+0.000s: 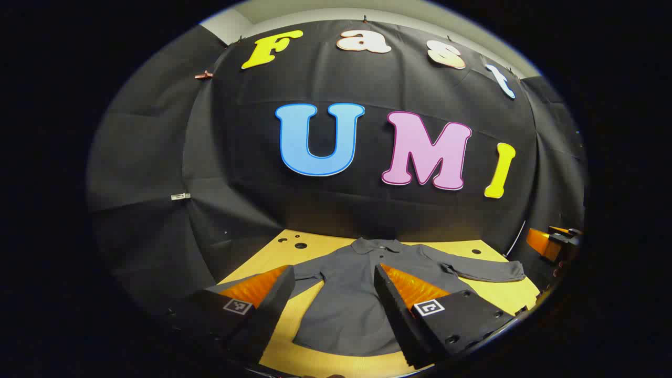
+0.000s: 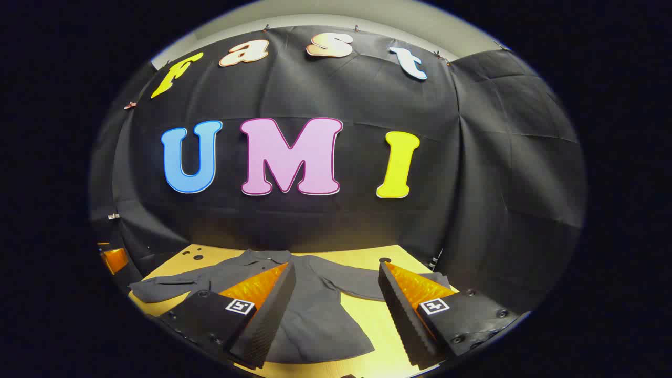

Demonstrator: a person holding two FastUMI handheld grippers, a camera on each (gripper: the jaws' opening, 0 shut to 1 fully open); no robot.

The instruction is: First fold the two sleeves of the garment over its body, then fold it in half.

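A dark grey long-sleeved shirt lies flat on the yellow table, collar toward the back wall, both sleeves spread out to the sides. In the left gripper view my left gripper hovers open above the shirt's body, nothing between its fingers. The right sleeve stretches off to the right there. In the right gripper view the same shirt shows, with the left sleeve at the left and the other sleeve running behind the fingers. My right gripper is open above the shirt's right half.
The table has small holes near its back edge. The black cloth wall stands close behind the table and wraps both sides. The other gripper shows at the far right edge of the left gripper view, and another gripper at the left edge of the right gripper view.
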